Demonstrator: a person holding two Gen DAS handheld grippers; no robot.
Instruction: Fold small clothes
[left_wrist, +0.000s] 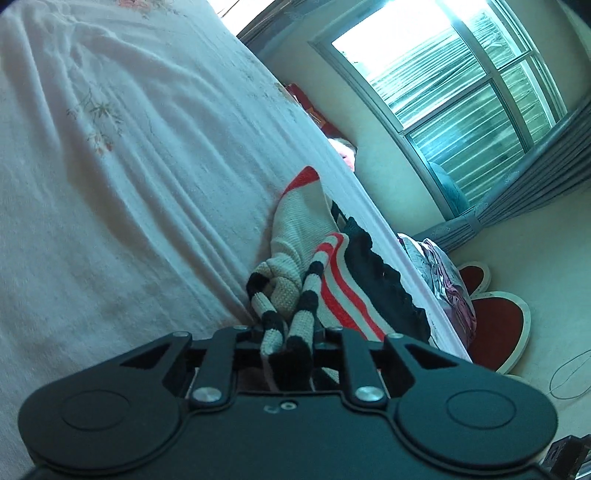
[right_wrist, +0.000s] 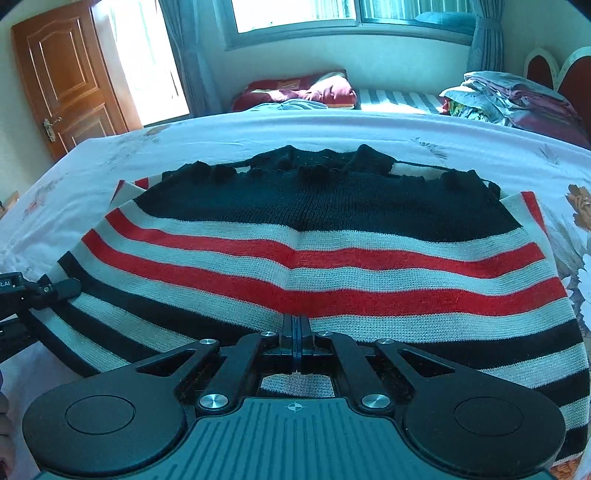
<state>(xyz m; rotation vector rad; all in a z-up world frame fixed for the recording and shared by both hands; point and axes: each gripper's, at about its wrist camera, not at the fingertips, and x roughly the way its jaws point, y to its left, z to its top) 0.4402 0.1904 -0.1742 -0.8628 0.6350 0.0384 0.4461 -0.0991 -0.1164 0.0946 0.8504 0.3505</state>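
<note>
A knitted sweater with black, white and red stripes lies spread flat on the bed, its black collar end at the far side. My right gripper is shut, its fingertips pinching the cloth near the middle of the near hem, and a crease runs up from them. My left gripper holds the sweater's left edge. In the left wrist view the left gripper is shut on a bunched black-and-white striped fold of the sweater, which trails away along the bed's edge.
The bed is covered by a white floral sheet. A stack of folded clothes sits at its far right corner by a red headboard. A red pillow lies under the window, and a wooden door stands at the left.
</note>
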